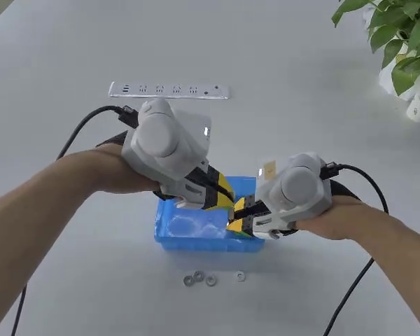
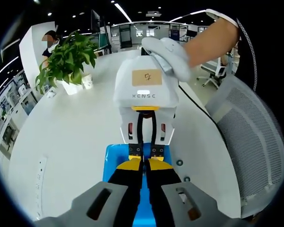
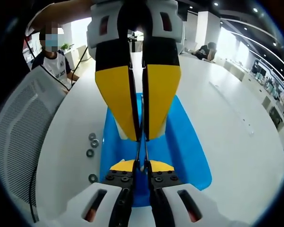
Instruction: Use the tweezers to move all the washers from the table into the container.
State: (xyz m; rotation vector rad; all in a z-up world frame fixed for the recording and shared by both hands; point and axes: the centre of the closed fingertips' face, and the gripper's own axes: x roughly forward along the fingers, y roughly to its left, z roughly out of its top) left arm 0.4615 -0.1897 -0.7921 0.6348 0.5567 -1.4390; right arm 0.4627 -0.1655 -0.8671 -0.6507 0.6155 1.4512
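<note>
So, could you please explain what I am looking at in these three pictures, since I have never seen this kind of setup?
A person holds a hand-held claw in each hand. One picture comes from a headset camera looking down; the two round ones come from cameras riding on each claw. The left claw and right claw meet tip to tip over a blue container, both closed on a thin metal piece, apparently the tweezers. Four washers lie on the white table beside it; a power strip and a plant sit farther off.
</note>
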